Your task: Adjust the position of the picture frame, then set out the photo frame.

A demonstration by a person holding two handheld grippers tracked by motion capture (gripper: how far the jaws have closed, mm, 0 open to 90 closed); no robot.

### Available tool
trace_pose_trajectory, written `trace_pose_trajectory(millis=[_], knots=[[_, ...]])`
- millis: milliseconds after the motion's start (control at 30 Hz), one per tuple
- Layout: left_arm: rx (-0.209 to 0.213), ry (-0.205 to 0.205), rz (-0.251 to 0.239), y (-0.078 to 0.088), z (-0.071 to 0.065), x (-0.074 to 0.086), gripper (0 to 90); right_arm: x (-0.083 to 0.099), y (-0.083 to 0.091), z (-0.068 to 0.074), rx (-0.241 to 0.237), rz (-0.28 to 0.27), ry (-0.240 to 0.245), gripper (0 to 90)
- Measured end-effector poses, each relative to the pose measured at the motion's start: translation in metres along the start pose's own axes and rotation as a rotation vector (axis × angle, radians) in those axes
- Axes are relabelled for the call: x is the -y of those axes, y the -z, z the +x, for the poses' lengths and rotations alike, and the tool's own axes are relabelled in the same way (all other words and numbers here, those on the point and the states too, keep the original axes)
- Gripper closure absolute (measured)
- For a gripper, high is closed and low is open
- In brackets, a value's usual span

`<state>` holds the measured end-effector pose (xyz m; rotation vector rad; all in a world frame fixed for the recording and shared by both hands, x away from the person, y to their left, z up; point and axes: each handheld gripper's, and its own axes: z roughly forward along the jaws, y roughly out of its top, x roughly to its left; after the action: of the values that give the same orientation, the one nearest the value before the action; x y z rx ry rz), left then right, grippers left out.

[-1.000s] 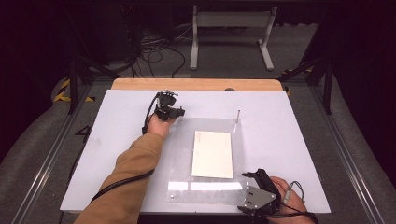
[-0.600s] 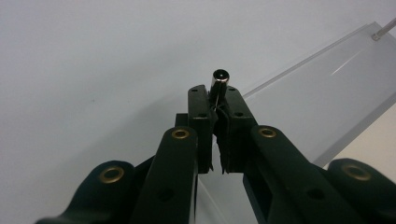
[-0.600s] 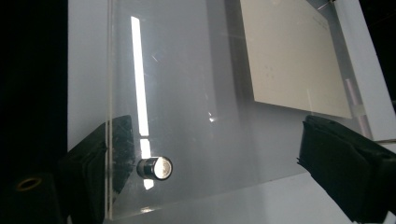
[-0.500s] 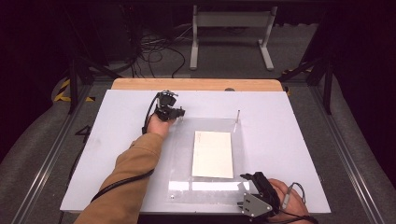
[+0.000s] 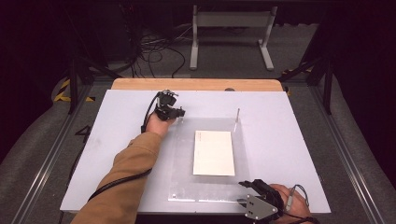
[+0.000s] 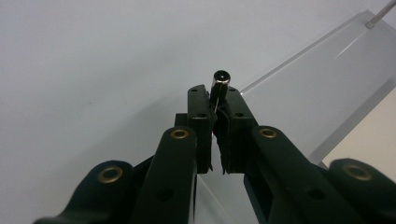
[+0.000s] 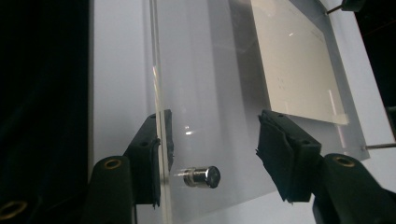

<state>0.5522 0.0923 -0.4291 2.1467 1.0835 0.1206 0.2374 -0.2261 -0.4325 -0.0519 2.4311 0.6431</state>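
Left gripper [image 6: 217, 116] pinching a metal peg [image 6: 220, 80]; right gripper [image 7: 212, 149] closing, jaws astride another peg [image 7: 201, 177], untouched

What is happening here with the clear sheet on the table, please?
A person works on a clear sheet with a paper on it. The left hand-held gripper is shut on a small metal peg at the far corner. The right hand-held gripper has just been closing around another peg at the near corner, pads not yet touching.
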Motion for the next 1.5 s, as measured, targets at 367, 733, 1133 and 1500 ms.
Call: trace_pose_trajectory(millis=[367, 733, 1133, 1500], knots=[[0.008, 0.008, -0.016, 0.001, 0.000, 0.001, 83.1, -0.003, 0.006, 0.000, 0.038, -0.005, -0.023, 50.8], [0.046, -0.069, -0.141, 0.030, -0.003, 0.010, 52.7, -0.005, 0.012, -0.005, 0.046, -0.036, -0.045, 53.7], [0.022, -0.154, -0.253, 0.073, -0.006, 0.042, 42.7, -0.008, 0.022, -0.016, 0.044, -0.055, -0.078, 55.5], [0.024, -0.169, -0.284, 0.098, -0.006, 0.073, 42.5, -0.007, 0.034, -0.038, 0.026, -0.108, -0.131, 57.3]])
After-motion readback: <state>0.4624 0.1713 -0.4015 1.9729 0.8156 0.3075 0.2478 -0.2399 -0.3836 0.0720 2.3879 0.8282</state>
